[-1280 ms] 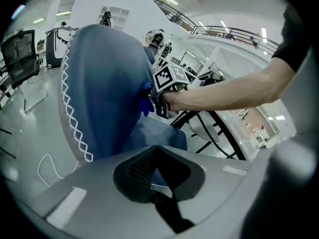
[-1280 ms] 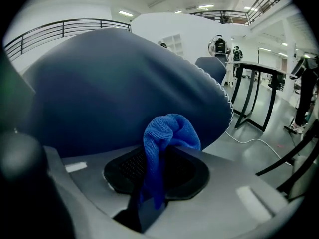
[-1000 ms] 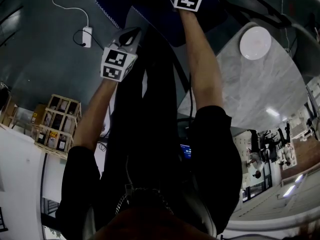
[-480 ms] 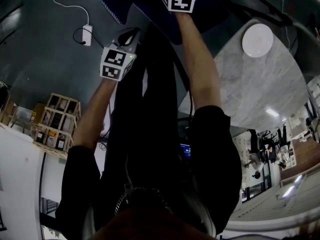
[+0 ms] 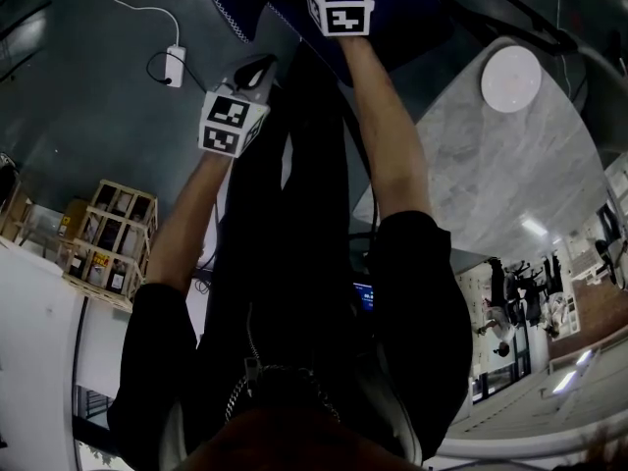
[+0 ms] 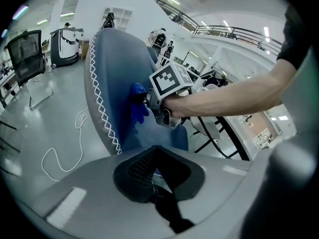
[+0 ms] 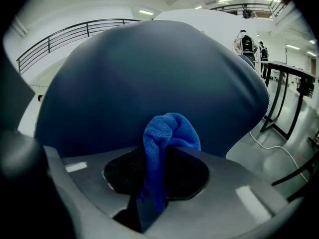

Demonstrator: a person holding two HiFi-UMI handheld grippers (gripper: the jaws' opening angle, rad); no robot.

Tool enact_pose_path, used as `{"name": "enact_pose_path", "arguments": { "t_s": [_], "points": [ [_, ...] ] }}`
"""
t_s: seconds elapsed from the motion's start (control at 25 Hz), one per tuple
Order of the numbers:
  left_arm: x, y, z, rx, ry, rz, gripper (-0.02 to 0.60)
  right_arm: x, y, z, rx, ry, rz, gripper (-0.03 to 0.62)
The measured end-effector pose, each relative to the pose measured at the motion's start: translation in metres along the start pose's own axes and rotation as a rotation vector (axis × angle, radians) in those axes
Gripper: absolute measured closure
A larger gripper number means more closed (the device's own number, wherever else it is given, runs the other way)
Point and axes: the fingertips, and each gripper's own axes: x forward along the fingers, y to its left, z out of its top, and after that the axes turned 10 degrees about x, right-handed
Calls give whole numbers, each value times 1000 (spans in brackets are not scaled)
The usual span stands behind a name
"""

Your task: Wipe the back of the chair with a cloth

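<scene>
- Near: left hand-held gripper (image 6: 158, 171), jaws pressed together, nothing between, clear of the chair.
- Farther: right hand-held gripper (image 7: 157, 173) pinching blue cloth (image 7: 168, 133).
- Cloth bunched against the dark blue chair back (image 7: 149, 78).

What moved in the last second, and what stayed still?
The right gripper, shut on the cloth, slid left and a little down in the head view, wiping across the chair back. Nothing was picked up or let go. The left gripper stayed where it was, shut and empty.
</scene>
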Motion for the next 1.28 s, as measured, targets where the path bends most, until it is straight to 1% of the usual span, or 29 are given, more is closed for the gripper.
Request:
{"name": "enact_pose_path", "arguments": {
  "t_s": [0.2, 0.44, 0.68, 0.92, 1.0, 1.12, 1.28],
  "points": [
    [-1, -1, -13, 2, 5, 13, 572, -5, 27, -17, -23, 14, 56, 493],
    [-9, -2, -26, -4, 15, 21, 572, -11, 55, -36, -28, 26, 99, 493],
    [-14, 4, -36, -7, 19, 38, 572, -21, 83, -58, -66, 57, 180, 493],
    [-13, -3, -43, 11, 21, 16, 571, -38, 108, -78, -41, 91, 277, 494],
    [-8, -7, -41, 26, 22, -1, 572, -43, 92, -71, 23, 50, 256, 494],
    [14, -12, -23, 56, 8, -36, 572, -46, 32, -43, 123, -35, 136, 494],
    [43, -17, 13, 92, -18, -69, 572, -41, -54, -8, 178, -75, -8, 494]
  ]
}}
